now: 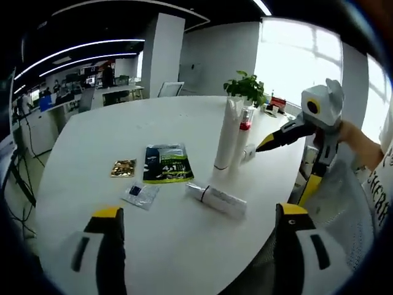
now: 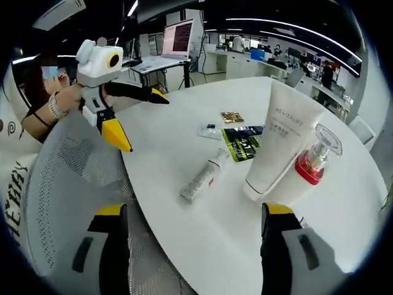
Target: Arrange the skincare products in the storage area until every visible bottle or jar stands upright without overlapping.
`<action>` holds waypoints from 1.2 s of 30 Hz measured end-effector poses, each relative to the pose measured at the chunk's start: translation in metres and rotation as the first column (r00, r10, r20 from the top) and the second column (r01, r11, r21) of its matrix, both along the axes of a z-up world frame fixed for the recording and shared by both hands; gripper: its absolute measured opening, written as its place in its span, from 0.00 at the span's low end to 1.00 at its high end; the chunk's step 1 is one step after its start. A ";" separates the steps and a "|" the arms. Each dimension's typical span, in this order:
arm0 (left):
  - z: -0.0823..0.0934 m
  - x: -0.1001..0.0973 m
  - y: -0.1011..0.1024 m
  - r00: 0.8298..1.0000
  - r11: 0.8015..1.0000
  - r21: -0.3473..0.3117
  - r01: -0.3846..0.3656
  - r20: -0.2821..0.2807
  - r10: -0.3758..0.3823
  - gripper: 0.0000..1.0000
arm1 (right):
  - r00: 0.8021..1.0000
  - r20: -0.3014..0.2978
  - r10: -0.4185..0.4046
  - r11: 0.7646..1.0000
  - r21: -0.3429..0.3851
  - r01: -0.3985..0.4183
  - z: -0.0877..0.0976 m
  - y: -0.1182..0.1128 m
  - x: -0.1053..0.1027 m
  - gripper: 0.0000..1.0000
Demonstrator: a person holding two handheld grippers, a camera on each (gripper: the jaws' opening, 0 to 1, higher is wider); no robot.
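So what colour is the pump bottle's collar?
Red, on the pump bottle; clearest in the right gripper view.

Tube (image 2: pixel 277 144), red-collared bottle (image 2: pixel 312 161) upright; another tube (image 2: pixel 204 176) lying.

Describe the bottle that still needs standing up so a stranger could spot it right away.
On the round white table, look toward the near edge, in front of the tall white tube standing beside a red-collared bottle. The slim white bottle there, right of the green sachet, is the one lying flat on its side.

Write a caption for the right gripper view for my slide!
White tube and red-collared bottle stand upright; another bottle lies flat on the white table.
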State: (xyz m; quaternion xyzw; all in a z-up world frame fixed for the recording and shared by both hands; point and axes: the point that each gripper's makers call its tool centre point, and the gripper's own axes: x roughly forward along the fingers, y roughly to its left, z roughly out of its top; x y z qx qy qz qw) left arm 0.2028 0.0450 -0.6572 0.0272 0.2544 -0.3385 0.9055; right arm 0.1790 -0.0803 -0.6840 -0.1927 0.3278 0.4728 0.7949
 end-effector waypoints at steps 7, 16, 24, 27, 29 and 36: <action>0.005 0.003 0.003 0.999 1.000 -0.006 -0.017 0.036 0.017 0.99 | 0.999 -0.029 0.025 1.000 -0.009 -0.025 -0.014 0.019 0.001 0.81; 0.007 0.002 -0.001 0.999 0.999 -0.032 -0.010 0.041 0.011 0.99 | 0.997 -0.062 0.037 0.997 -0.059 -0.040 -0.031 0.033 0.010 0.68; 0.004 0.002 -0.001 0.999 0.999 -0.036 0.005 0.034 -0.004 0.99 | 0.991 -0.111 0.075 0.994 -0.077 -0.083 -0.050 0.051 0.013 0.59; 0.004 0.003 0.001 0.999 0.999 -0.040 0.004 0.032 -0.003 0.99 | 0.991 -0.113 0.072 0.993 -0.084 -0.082 -0.056 0.056 0.020 0.55; 0.003 0.003 0.000 1.000 0.999 -0.045 0.006 0.029 -0.005 0.99 | 0.991 -0.117 0.067 0.993 -0.093 -0.078 -0.058 0.058 0.024 0.51; -0.003 -0.001 -0.003 0.999 0.999 -0.025 0.031 0.011 -0.031 0.99 | 0.994 -0.097 0.059 0.981 -0.176 -0.076 -0.069 0.056 0.037 0.41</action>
